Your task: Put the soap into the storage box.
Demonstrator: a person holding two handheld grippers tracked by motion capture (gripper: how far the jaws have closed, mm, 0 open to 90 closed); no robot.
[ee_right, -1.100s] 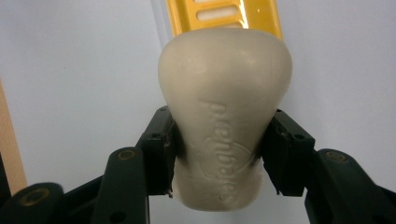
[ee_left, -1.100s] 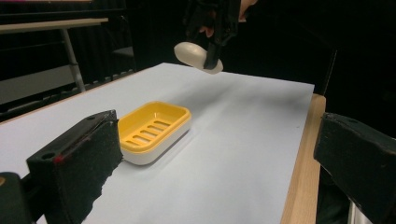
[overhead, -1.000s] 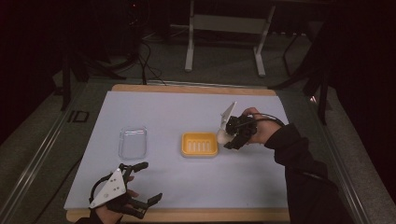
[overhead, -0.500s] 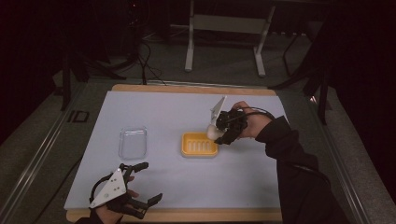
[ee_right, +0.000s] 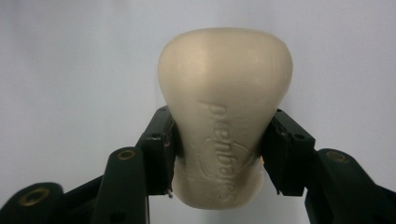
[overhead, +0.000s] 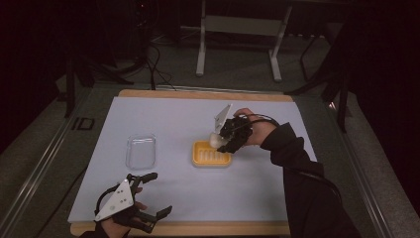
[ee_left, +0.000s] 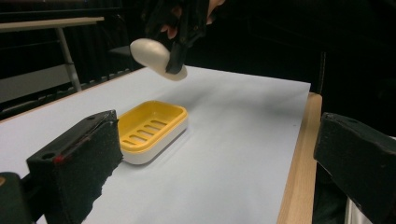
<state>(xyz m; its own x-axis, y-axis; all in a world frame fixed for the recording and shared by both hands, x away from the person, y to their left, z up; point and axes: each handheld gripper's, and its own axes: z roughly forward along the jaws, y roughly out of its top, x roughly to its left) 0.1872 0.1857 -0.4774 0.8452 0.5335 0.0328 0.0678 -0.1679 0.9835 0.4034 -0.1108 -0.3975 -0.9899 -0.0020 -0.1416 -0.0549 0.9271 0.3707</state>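
A cream bar of soap [ee_right: 225, 112] with embossed lettering is clamped between the jaws of my right gripper [overhead: 221, 140]. In the high view the soap [overhead: 215, 140] hangs just above the far right corner of a yellow slotted soap dish [overhead: 211, 154] on the pale sheet. The left gripper view has the soap [ee_left: 154, 57] in the air beyond the dish [ee_left: 148, 130], clear of it. My left gripper [overhead: 148, 197] rests open near the table's front left edge, nothing between its fingers.
A clear plastic lid or tray [overhead: 140, 151] lies flat left of the dish. The pale sheet [overhead: 163, 124] covers a wooden tabletop whose edge [ee_left: 296, 163] runs along the near side. Metal stand legs [overhead: 237, 44] rise behind the table.
My right gripper has carried the soap leftward and down, from beside the dish's right end to just above its far right corner. The left gripper has stayed put.
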